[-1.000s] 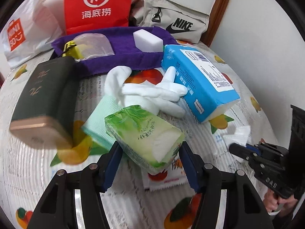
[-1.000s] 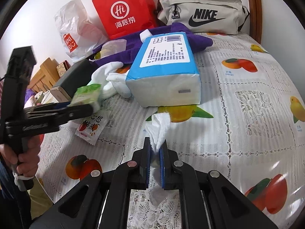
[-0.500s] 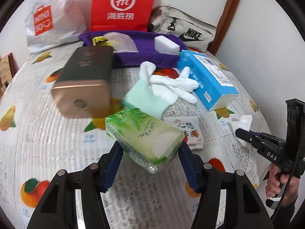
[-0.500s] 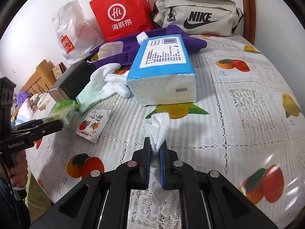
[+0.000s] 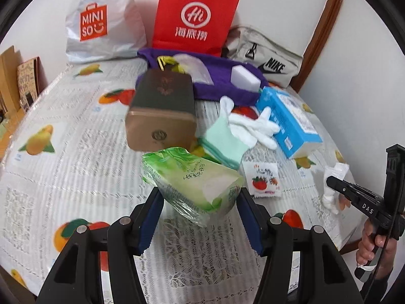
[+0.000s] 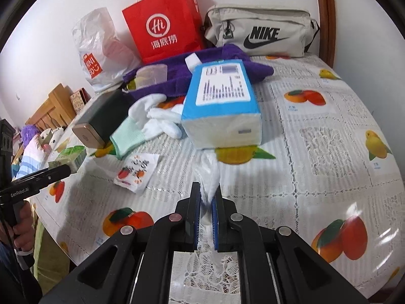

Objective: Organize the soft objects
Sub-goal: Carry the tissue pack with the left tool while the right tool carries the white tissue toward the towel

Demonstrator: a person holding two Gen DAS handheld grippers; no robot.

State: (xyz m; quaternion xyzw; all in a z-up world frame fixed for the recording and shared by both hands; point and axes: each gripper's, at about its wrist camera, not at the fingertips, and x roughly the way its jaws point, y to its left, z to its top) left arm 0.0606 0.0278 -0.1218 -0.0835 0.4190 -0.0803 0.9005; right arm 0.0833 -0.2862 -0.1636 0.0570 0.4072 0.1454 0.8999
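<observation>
Left wrist view: green tissue pack [image 5: 192,179] clamped between the pads of the left gripper [image 5: 198,202], lifted clear of the lace tablecloth [image 5: 76,136]. Carried back and to the left over the last second, so that the dark box [image 5: 162,111], the white gloves [image 5: 253,126], the mint cloth [image 5: 224,144] and the blue tissue pack [image 5: 288,121] now lie farther off, and the snack sachet [image 5: 264,179], hidden under the pack a second ago, sits exposed just beside it. Purple cloth [image 5: 220,81] with the white sponge [image 5: 244,76] well behind, against the red bag [image 5: 197,17]. Probably a carry toward bare cloth at the near left, for a separate pile. Right wrist view: right gripper [image 6: 208,197] closed tight on a white tissue [image 6: 208,169], which hangs up out of the jaws in front of the blue tissue pack, apart from it; grip unchanged across the second, only a slight rise. Left gripper and its green pack visible at the far left edge, now farther from the sachet than before. Both soft items airborne, neither yet set down; sorting judged still in its early part.
</observation>
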